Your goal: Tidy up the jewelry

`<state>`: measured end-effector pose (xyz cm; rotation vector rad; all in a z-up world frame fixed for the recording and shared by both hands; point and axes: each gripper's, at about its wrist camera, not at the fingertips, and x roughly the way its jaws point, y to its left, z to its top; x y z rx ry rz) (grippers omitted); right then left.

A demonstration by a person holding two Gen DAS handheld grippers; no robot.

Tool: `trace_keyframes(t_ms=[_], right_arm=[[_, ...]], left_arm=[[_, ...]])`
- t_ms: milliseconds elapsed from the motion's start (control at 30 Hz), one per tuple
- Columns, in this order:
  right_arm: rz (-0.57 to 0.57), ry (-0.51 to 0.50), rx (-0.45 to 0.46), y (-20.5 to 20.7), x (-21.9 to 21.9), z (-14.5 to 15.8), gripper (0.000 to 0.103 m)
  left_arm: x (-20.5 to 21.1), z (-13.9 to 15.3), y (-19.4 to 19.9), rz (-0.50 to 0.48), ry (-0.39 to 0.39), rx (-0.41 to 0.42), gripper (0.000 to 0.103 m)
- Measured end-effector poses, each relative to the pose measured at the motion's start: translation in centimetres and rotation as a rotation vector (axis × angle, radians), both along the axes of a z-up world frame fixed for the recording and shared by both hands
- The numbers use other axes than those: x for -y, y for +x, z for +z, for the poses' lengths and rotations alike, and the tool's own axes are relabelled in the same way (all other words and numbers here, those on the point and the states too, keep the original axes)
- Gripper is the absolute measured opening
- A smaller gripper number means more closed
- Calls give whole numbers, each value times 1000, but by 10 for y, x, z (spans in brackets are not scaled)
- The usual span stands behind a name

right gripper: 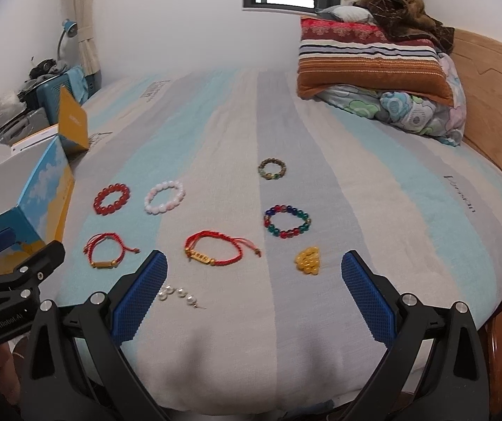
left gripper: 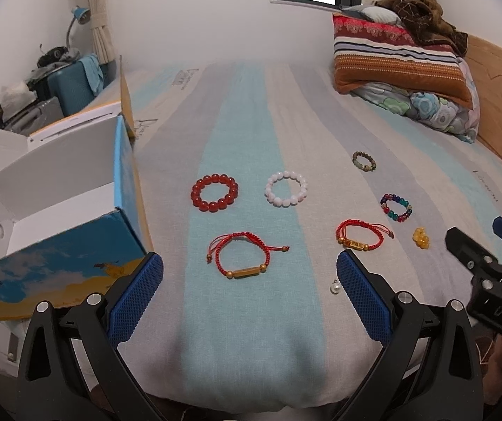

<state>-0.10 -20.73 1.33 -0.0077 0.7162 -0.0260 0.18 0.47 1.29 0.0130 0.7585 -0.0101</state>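
The striped bed (left gripper: 251, 122) lay under me, with the open cardboard box (left gripper: 61, 217) at its left edge. My left gripper (left gripper: 249, 270) and right gripper (right gripper: 254, 270) both hovered empty, fingers spread wide. Between them and the pillows (right gripper: 373, 66) lay the jewelry: red bead bracelet (left gripper: 214, 193), white bead bracelet (left gripper: 286, 188), two red cord bracelets (left gripper: 243, 258), and small pearls (right gripper: 177, 294).

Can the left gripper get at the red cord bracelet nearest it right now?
Probably yes: the left gripper is open, the red cord bracelet lies flat just ahead, nothing between them.
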Motion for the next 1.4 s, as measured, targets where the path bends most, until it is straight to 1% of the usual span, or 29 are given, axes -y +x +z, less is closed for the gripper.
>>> trace_keyframes(t_ms=[133, 233, 367, 433, 500, 567, 667, 767, 867, 967, 1067, 1100, 1167, 1267, 1300, 1333, 1367, 1400], right_arm=[[-39, -8, -25, 13, 16, -6, 96], [-71, -8, -47, 21, 28, -13, 96], [-109, -4, -81, 37, 47, -23, 96], [-126, -2, -103, 45, 56, -30, 96], [-139, 6, -123, 51, 63, -38, 96], [-147, 5, -150, 59, 68, -49, 96], [-165, -9, -194, 71, 77, -65, 96], [-173, -9, -234, 81, 84, -81, 96], [-177, -6, -264, 87, 89, -92, 96], [-170, 7, -287, 93, 90, -100, 96], [-155, 12, -304, 100, 88, -105, 95], [-149, 22, -314, 102, 88, -108, 93], [-141, 43, -348, 107, 88, -114, 78], [-134, 66, -370, 110, 89, -119, 73], [-135, 68, -368, 111, 89, -119, 71], [-135, 71, -368, 111, 89, -119, 67], [-135, 73, -367, 111, 89, -119, 63], [-136, 77, -367, 112, 90, -119, 61]], left_arm=[[-2, -3, 17, -21, -36, -35, 97], [-1, -9, 39, -53, -69, -86, 97], [4, -23, 65, -47, -38, -144, 97], [4, -31, 75, -48, -41, -171, 97], [2, -45, 89, -45, -55, -224, 97], [0, -58, 101, -37, -41, -262, 97], [-3, -70, 110, -21, -10, -272, 97], [-6, -83, 114, -29, -29, -297, 97], [-7, -95, 119, -19, -22, -306, 97], [-8, -107, 121, -14, -18, -330, 97], [-8, -110, 120, -9, -9, -326, 97], [-7, -110, 120, -8, -6, -325, 97], [-6, -110, 120, -8, -2, -324, 97], [-4, -111, 120, -12, 5, -319, 96], [-5, -111, 120, -14, 1, -321, 93], [-5, -111, 119, -14, -1, -322, 91], [-4, -111, 117, -14, 1, -321, 86], [-4, -110, 116, -17, 2, -320, 80]])
